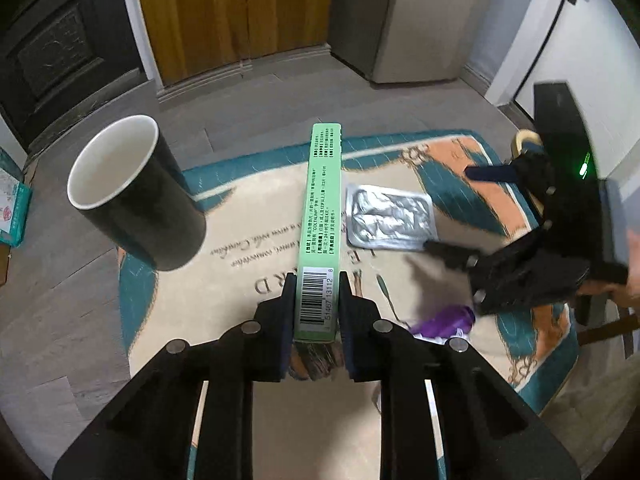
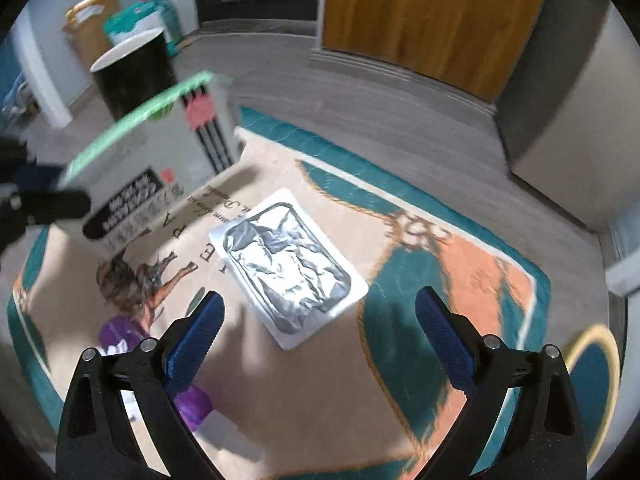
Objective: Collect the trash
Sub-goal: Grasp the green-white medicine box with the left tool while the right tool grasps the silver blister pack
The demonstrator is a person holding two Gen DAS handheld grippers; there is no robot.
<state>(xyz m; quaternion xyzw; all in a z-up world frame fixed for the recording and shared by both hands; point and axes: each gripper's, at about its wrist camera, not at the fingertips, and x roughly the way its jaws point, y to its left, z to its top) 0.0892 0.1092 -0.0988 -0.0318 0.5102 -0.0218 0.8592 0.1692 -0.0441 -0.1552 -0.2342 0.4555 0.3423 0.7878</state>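
Observation:
My left gripper (image 1: pixel 318 292) is shut on a green and white medicine box (image 1: pixel 322 216) and holds it above the rug; the box also shows in the right wrist view (image 2: pixel 152 160). A black paper cup with a white inside (image 1: pixel 132 192) stands upright to its left, at the rug's edge, and shows in the right wrist view (image 2: pixel 132 76). A silver foil blister pack (image 2: pixel 288 264) lies flat on the rug, and shows in the left wrist view (image 1: pixel 390 216). My right gripper (image 2: pixel 318 320) is open, just above and short of the pack. A purple wrapper (image 2: pixel 120 336) lies at the near left.
A patterned teal, cream and orange rug (image 2: pixel 460 272) covers grey floor. A wooden door (image 1: pixel 236 12) and a grey cabinet (image 2: pixel 568 128) stand behind. Boxes and bags (image 2: pixel 120 24) sit by the far left wall. A teal round object (image 2: pixel 592 376) lies at the right.

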